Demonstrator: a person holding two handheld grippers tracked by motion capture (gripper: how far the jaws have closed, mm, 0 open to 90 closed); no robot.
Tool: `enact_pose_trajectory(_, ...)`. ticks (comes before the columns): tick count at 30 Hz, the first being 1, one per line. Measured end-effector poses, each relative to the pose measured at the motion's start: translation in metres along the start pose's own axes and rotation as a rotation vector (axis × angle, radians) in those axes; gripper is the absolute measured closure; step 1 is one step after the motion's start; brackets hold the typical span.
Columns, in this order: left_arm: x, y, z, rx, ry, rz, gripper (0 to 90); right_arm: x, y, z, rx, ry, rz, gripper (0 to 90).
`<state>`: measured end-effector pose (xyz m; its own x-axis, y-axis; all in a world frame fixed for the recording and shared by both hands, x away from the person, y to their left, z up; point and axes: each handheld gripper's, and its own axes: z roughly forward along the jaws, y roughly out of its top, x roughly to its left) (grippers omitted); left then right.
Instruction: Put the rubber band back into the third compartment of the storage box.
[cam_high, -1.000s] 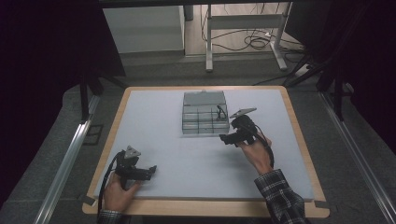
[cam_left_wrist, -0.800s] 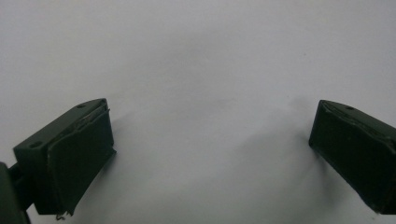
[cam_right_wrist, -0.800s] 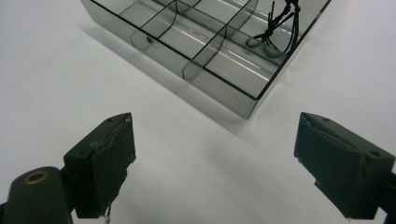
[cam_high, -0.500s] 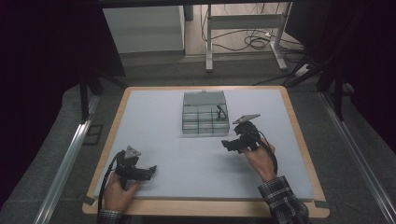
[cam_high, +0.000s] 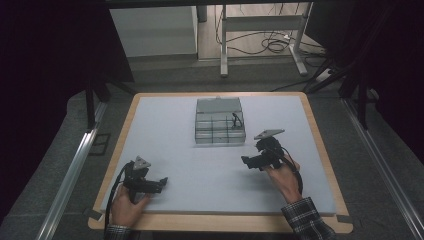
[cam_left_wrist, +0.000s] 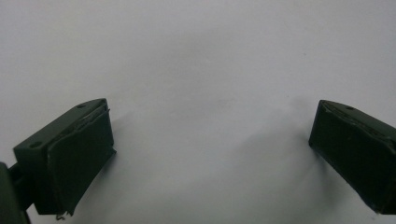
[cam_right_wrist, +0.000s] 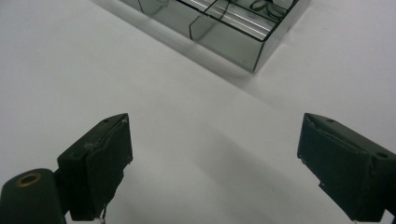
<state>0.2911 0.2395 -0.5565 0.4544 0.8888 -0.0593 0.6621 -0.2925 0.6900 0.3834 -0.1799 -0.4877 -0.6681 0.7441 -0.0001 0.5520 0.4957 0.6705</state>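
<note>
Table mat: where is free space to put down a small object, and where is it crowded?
Bare mat lies left of the clear divided box, and between the left gripper and right gripper. It is crowded between the box and the right gripper.

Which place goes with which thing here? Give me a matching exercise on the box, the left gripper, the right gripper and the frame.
Things:
1. box
2. left gripper
3. right gripper
4. frame

Places:
A. near the mat's front left corner
B. on the floor beyond the table
C. middle of the mat's far half
D. just in front of the box's right end

Pairs: 1-C, 2-A, 3-D, 4-B
</note>
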Motion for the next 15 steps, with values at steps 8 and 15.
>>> enact_pose_trajectory(8,0.000,0.000,0.000,0.000,0.000,0.000,0.0,0.002,-0.010,-0.008,-0.002,-0.005,-0.001,10.1)
enact_pose_trajectory(15,0.000,0.000,0.000,0.000,0.000,-0.001,0.0,0.003,-0.021,-0.016,-0.006,-0.008,0.012,10.0)
